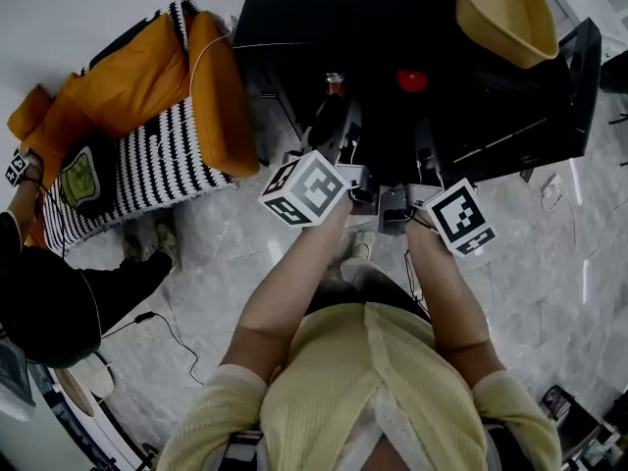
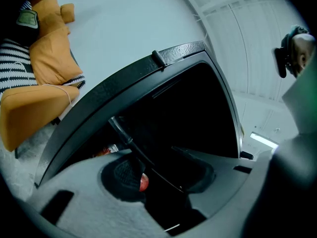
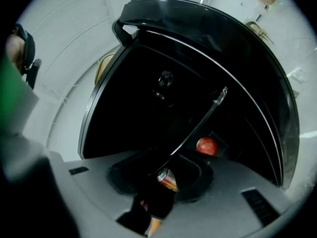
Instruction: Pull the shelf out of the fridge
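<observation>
A: Gripper check: left gripper [image 2: 163, 176] and right gripper [image 3: 166, 175], both level at the open front of the fridge [image 1: 324, 18]. Worst case from here?

B: Probably a lopsided pull. Drawing the shelf [image 3: 195, 127] harder on one side than the other, likely to skew it and jam it against the fridge walls.

A: Anything else?

B: Worth minding the can [image 3: 168, 179] and the apple [image 3: 207, 146], both inside the fridge, close behind the shelf's front edge. Cannot tell whether riding on this shelf or standing below it. If on it, one jerk enough to topple the can or send the apple rolling out of the fridge. Also a thin, slick-looking edge, easy to lose from a shallow bite. And a yellow bowl [image 1: 505, 13] on top of the fridge, liable to shift under a hard tug.

A: And the grip itself?

B: None yet, by the look of it. Left: jaws well apart, shelf edge running through the gap, one ribbed pad bare, no pressing on either side. Right: much the same, jaws spread wide, edge passing between them, can showing in the gap. Neither clamped on anything.

A: Shelf's place, then?

B: Inside the fridge, front edge near its open mouth, no sign of being drawn out.
</observation>
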Demonstrator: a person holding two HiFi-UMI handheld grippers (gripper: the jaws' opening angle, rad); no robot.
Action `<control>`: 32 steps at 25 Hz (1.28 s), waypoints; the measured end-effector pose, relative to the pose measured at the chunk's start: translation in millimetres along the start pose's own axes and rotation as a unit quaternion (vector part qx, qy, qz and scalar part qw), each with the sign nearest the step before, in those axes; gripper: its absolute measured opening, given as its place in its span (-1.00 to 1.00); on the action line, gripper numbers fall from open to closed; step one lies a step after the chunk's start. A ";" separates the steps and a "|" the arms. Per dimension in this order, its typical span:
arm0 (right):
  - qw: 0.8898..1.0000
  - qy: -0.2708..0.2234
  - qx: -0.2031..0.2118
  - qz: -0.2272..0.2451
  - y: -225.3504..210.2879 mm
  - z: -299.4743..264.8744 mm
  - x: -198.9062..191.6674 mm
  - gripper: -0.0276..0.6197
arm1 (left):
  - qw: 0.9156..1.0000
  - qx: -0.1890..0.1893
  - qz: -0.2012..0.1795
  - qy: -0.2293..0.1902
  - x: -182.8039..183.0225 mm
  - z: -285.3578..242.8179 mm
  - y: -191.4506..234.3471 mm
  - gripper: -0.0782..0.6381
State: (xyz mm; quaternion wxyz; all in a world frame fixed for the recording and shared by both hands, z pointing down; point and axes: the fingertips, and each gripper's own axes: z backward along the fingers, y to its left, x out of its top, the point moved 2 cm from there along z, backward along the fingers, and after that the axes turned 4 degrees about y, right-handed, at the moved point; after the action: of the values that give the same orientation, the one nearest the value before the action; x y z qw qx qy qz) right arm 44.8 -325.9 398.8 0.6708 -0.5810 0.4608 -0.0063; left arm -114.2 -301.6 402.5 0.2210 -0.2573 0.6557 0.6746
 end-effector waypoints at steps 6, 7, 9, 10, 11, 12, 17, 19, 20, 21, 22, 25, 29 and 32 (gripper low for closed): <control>1.000 -0.002 -0.003 0.000 1.6 9.5 -3.5 -0.53 | 1.000 -0.002 0.002 0.001 -0.4 9.7 -1.2 -0.38; 1.000 -0.003 -0.004 0.000 2.0 11.1 -4.5 -0.53 | 1.000 -0.004 0.006 0.000 -0.8 11.4 -1.3 -0.39; 1.000 -0.003 -0.005 -0.001 2.8 14.7 -6.5 -0.53 | 1.000 -0.007 0.013 0.001 -1.7 15.0 -1.7 -0.41; 1.000 -0.003 -0.006 -0.001 3.2 16.6 -7.5 -0.53 | 1.000 -0.007 0.015 0.002 -2.3 16.8 -1.9 -0.42; 1.000 -0.003 -0.007 -0.003 3.3 18.6 -8.5 -0.53 | 1.000 -0.007 0.018 0.003 -2.9 18.8 -2.1 -0.42; 1.000 -0.003 -0.008 -0.005 3.4 20.5 -9.5 -0.53 | 1.000 -0.007 0.021 0.005 -3.7 20.7 -2.2 -0.44; 1.000 -0.006 -0.013 -0.013 3.6 30.9 -15.8 -0.54 | 0.999 -0.008 0.034 0.009 -7.7 31.0 -1.8 -0.48; 1.000 -0.006 -0.014 -0.011 3.8 35.0 -17.7 -0.54 | 0.999 -0.011 0.039 0.011 -9.3 34.7 -2.3 -0.49; 1.000 -0.006 -0.015 -0.010 4.1 36.7 -18.4 -0.54 | 0.999 -0.012 0.041 0.011 -9.8 36.3 -2.8 -0.50; 1.000 -0.006 -0.015 -0.010 4.4 38.3 -19.3 -0.54 | 0.999 -0.013 0.041 0.012 -10.3 38.0 -3.0 -0.50; 1.000 -0.005 -0.015 -0.009 4.8 39.9 -20.2 -0.54 | 0.999 -0.013 0.042 0.013 -10.7 39.7 -3.1 -0.50; 1.000 -0.004 -0.015 -0.007 5.7 45.2 -22.8 -0.54 | 0.999 -0.015 0.045 0.015 -12.4 44.7 -3.7 -0.50; 1.000 -0.004 -0.016 -0.005 6.4 53.0 -25.9 -0.54 | 0.998 -0.017 0.055 0.015 -15.4 52.0 -4.8 -0.52; 1.000 -0.005 -0.016 -0.002 9.1 59.3 -28.4 -0.54 | 0.997 -0.019 0.068 0.013 -16.2 58.8 -6.0 -0.53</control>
State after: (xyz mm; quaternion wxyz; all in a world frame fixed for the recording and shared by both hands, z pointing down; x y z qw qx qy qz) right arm 60.8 -261.7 403.1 0.6637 -0.5926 0.4563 0.0026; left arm -101.3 -242.0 408.6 0.1610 -0.2249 0.6619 0.6967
